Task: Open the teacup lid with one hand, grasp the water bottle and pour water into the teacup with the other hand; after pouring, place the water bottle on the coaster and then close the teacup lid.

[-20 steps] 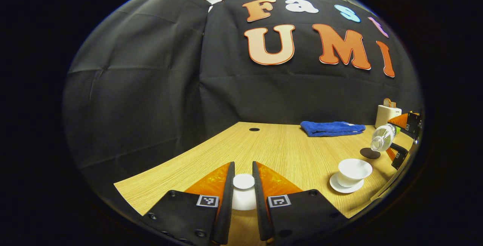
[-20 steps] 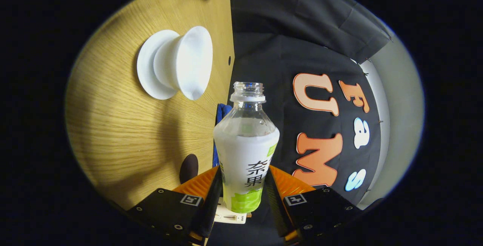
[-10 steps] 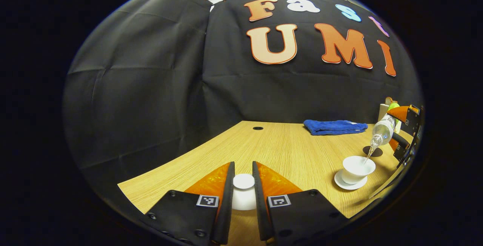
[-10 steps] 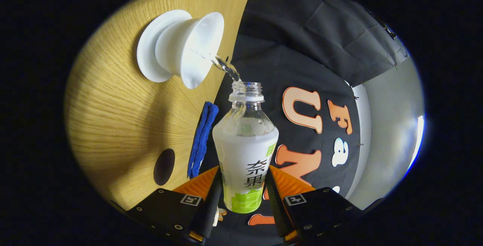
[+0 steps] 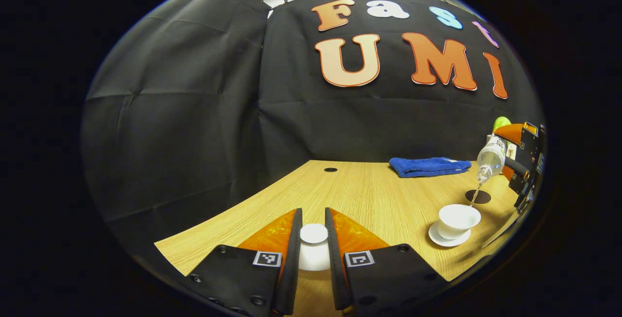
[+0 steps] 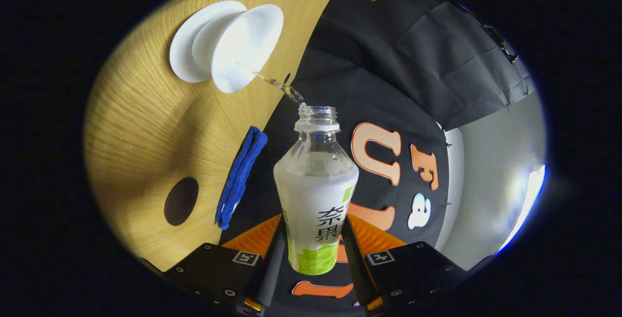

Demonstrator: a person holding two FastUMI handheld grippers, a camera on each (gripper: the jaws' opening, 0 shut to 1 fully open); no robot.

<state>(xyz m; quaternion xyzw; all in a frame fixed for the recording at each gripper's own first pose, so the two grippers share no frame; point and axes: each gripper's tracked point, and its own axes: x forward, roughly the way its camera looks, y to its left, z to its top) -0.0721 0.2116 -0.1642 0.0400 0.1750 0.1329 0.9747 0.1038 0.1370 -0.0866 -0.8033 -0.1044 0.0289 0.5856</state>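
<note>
The right gripper [image 6: 311, 254] is clamped on the water bottle [image 6: 315, 195], tipped so a thin stream of water [image 6: 279, 84] runs from its open mouth into the white teacup [image 6: 238, 47] on its saucer [image 6: 187, 57]. The left gripper [image 5: 313, 254] is narrowed onto the white teacup lid [image 5: 313, 246], held just above the bench [image 5: 369, 195]. Beyond the teacup lie the dark round coaster [image 6: 181, 201] and a folded blue cloth [image 6: 238, 176].

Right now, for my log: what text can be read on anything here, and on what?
water bottle: printed label, not read off here.
Markers on left gripper and right gripper: square patterns, no words.
teacup, teacup lid, coaster, towel: no text.
</note>
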